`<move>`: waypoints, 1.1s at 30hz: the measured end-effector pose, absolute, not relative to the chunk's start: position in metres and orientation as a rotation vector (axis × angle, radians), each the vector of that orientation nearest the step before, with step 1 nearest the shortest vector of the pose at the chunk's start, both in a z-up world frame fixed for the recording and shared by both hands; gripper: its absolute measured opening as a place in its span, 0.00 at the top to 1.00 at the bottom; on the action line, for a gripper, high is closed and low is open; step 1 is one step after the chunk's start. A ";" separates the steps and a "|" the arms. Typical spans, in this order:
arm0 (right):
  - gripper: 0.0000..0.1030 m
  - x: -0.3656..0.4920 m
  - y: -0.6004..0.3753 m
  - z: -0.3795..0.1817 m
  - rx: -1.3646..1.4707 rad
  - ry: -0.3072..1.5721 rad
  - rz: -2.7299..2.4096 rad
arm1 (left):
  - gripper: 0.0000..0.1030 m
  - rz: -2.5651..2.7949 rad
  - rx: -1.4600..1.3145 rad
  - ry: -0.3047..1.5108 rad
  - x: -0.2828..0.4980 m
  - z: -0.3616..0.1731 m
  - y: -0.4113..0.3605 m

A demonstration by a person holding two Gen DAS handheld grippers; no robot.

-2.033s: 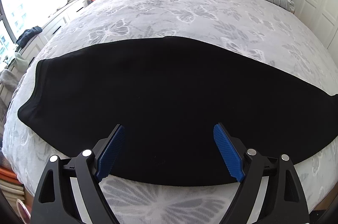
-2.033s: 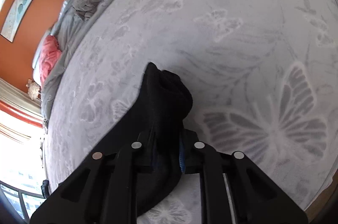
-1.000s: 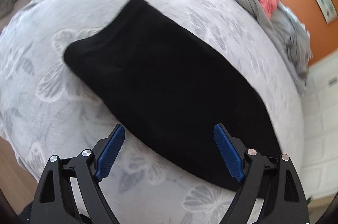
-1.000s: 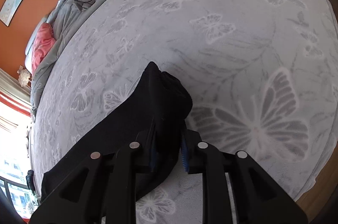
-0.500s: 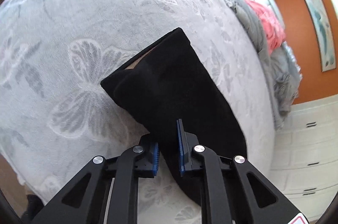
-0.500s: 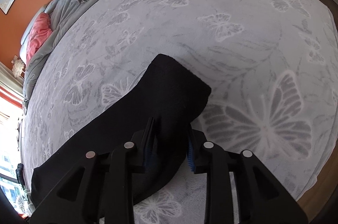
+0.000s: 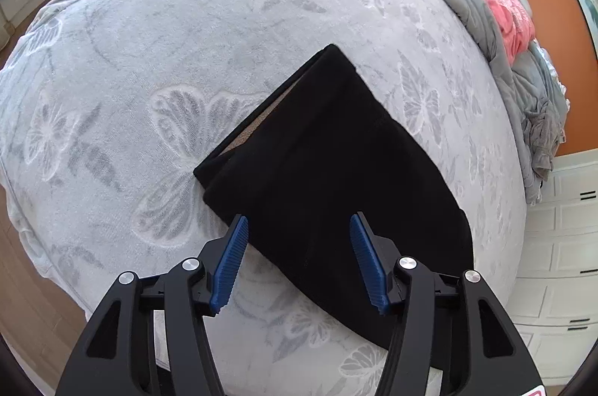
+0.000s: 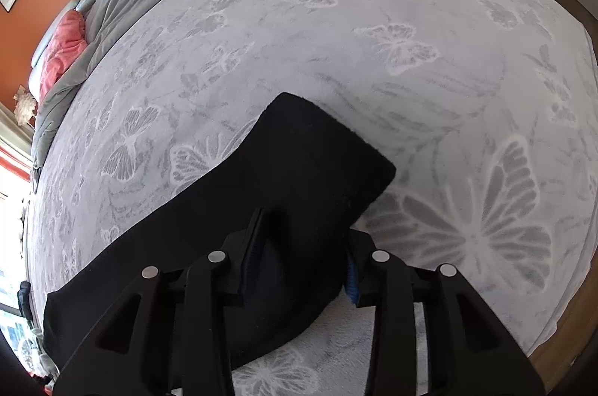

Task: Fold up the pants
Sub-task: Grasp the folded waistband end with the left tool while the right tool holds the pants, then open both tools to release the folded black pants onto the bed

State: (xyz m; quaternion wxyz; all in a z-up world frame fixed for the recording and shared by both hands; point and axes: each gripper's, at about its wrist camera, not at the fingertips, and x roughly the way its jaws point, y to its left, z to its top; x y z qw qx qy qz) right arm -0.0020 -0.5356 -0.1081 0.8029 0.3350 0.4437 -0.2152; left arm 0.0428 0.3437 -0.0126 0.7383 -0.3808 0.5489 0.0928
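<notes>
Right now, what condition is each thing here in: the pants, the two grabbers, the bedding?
Black pants: lying flat on the bedspread, folded lengthwise.
Left gripper: open, jaws just opened, over the pants' end.
Right gripper: jaws just opening, fabric between them.
Bedspread: spread smooth.
Grey duvet: crumpled.

A grey butterfly-patterned bedspread (image 7: 157, 33) covers the bed; at its head lie a crumpled grey duvet (image 7: 523, 89) and a pink pillow (image 7: 504, 11).
</notes>
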 end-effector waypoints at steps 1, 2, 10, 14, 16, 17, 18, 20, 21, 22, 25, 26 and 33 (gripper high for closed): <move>0.63 -0.002 -0.535 -0.108 0.717 0.951 -0.461 | 0.48 0.209 -0.865 1.230 0.048 -0.022 0.346; 0.63 -0.001 -0.535 -0.108 0.716 0.951 -0.463 | 0.50 0.206 -0.907 1.234 0.050 -0.030 0.350; 0.64 -0.008 -0.539 -0.091 0.708 0.836 -0.482 | 0.98 0.008 -0.783 0.901 0.059 0.073 0.345; 0.64 -0.010 -0.552 -0.104 0.725 0.896 -0.505 | 0.98 0.166 -0.679 1.083 0.058 0.015 0.356; 0.63 -0.014 -0.557 -0.104 0.746 0.893 -0.502 | 0.95 0.159 -0.717 1.174 0.047 -0.034 0.364; 0.63 -0.016 -0.557 -0.100 0.742 0.882 -0.505 | 0.92 0.143 -0.738 1.146 0.040 -0.041 0.366; 0.62 -0.018 -0.555 -0.094 0.722 0.870 -0.505 | 0.91 0.137 -0.748 1.106 0.032 -0.039 0.367; 0.50 -0.020 -0.545 -0.076 0.649 0.836 -0.509 | 0.89 0.127 -0.766 1.075 0.022 -0.028 0.370; 0.40 -0.021 -0.539 -0.068 0.619 0.816 -0.504 | 0.87 0.140 -0.763 1.059 0.018 -0.020 0.371; 0.36 -0.022 -0.534 -0.060 0.597 0.793 -0.494 | 0.69 0.185 -0.746 1.039 0.013 -0.010 0.375; 0.33 -0.024 -0.524 -0.041 0.582 0.745 -0.448 | 0.46 0.367 -0.647 0.907 -0.002 0.029 0.376; 0.30 -0.024 -0.523 -0.037 0.583 0.736 -0.448 | 0.46 0.371 -0.618 0.880 -0.003 0.040 0.373; 0.22 -0.021 -0.541 -0.067 0.668 0.825 -0.458 | 0.29 0.209 -0.524 0.969 0.040 0.033 0.300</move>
